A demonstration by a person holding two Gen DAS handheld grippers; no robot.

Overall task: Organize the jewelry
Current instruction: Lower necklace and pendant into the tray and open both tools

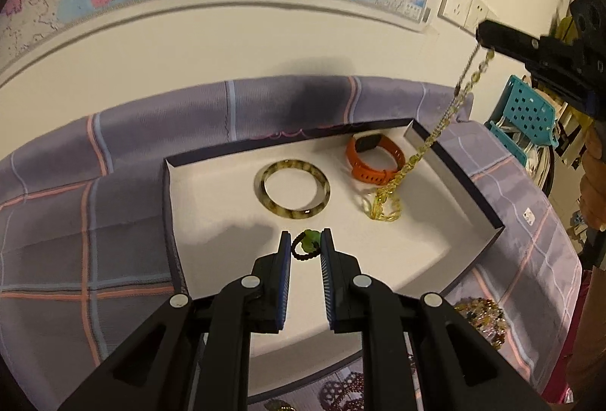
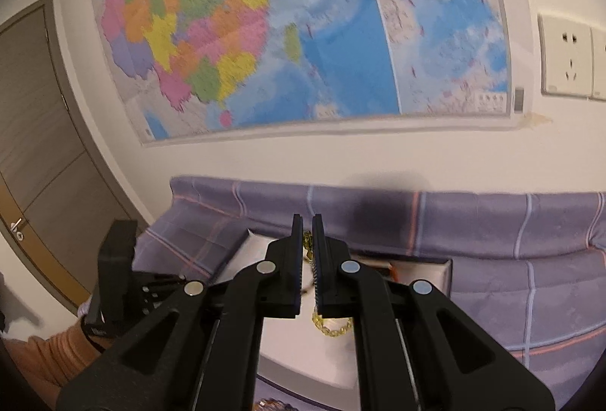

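Observation:
A shallow white box (image 1: 397, 259) with dark walls lies on a purple plaid cloth. In it are a mottled brown bangle (image 1: 291, 189), an orange watch band (image 1: 375, 159) and the coiled lower end of a yellow bead chain (image 1: 386, 206). My left gripper (image 1: 306, 246) is shut on a small dark bead bracelet with a green stone (image 1: 307, 245) just above the box floor. My right gripper (image 1: 483, 32) is shut on the top of the yellow chain and holds it high over the box's right side. In the right wrist view the chain (image 2: 333, 327) hangs between the gripper (image 2: 307, 221) fingers.
More beaded jewelry (image 1: 481, 316) lies on the cloth at the box's near right, and a dark beaded piece (image 1: 341, 388) lies in front of it. A teal perforated basket (image 1: 526, 115) stands at the right. A wall map (image 2: 303, 24) and sockets (image 2: 568, 58) hang behind.

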